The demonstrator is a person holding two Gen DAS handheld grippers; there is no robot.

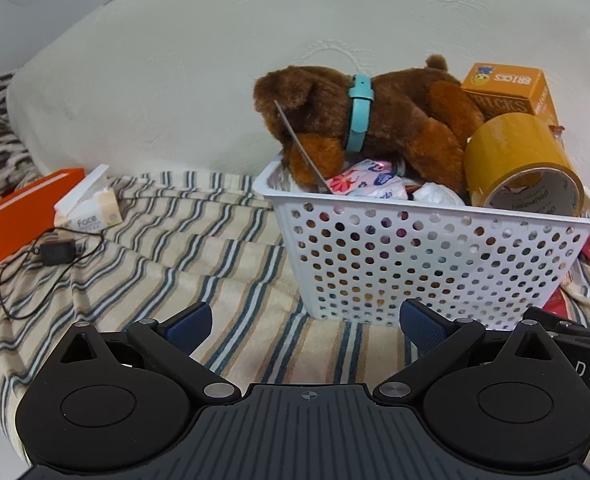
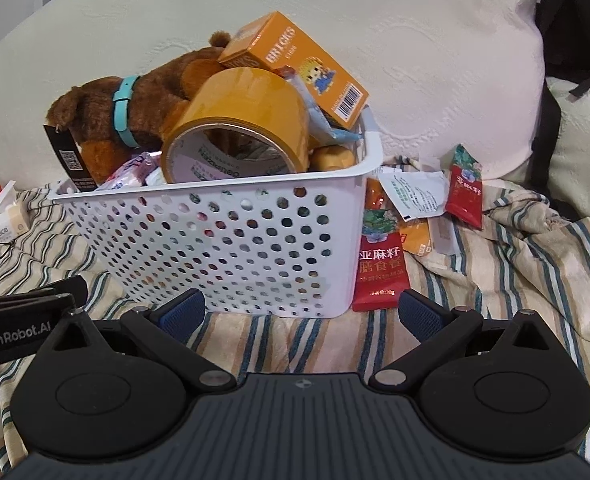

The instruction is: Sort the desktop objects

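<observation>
Basket (image 2: 223,236) (overfull), grippers (image 1: 305,324) agape

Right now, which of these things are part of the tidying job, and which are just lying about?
Part of the job:
white perforated plastic basket
brown plush dog with a teal collar
roll of yellow-brown packing tape
orange "BRICKS" cardboard box
red snack packets
both open tongs, left and right

Just lying about:
striped blanket
cream pillow
black cable

Striped blanket (image 1: 223,240) lies before a large white pillow (image 1: 199,72).
</observation>
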